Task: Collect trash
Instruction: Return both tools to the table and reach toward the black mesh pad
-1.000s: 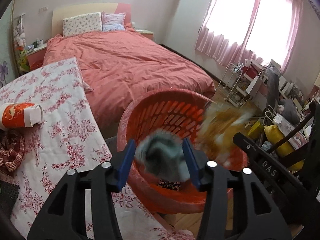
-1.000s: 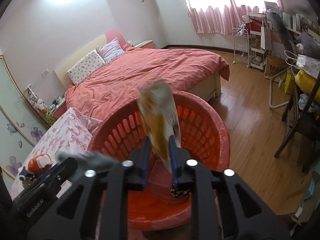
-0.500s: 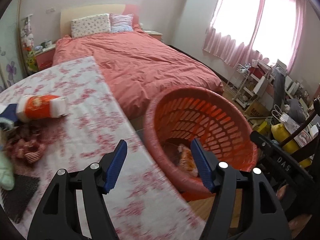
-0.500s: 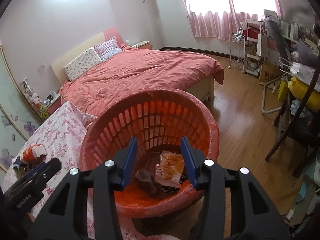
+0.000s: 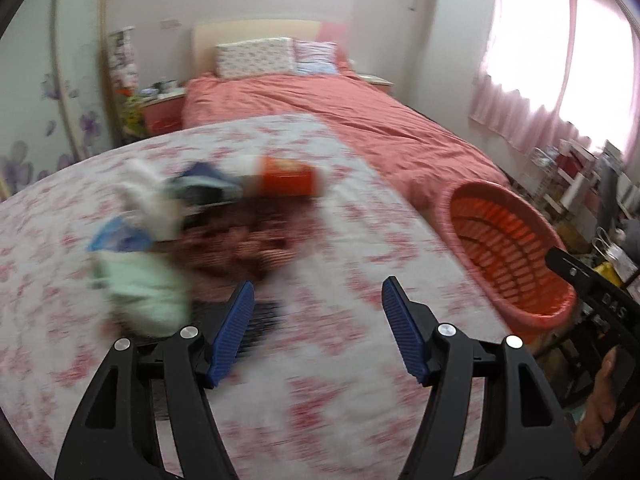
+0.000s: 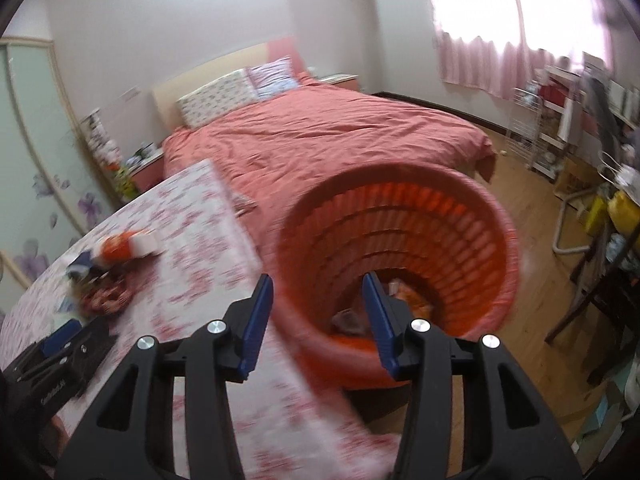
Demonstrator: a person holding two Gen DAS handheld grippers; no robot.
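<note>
Your left gripper (image 5: 316, 328) had its jaws wide with nothing between them, and your right gripper (image 6: 318, 320) was spread and empty too. Looked like you were between pickups: some wrappers already lay in the orange basket (image 6: 472, 216), while the blurry trash pile (image 5: 192, 224) sat on the floral tablecloth (image 5: 340, 360). Next you'd need to line up on one piece.
</note>
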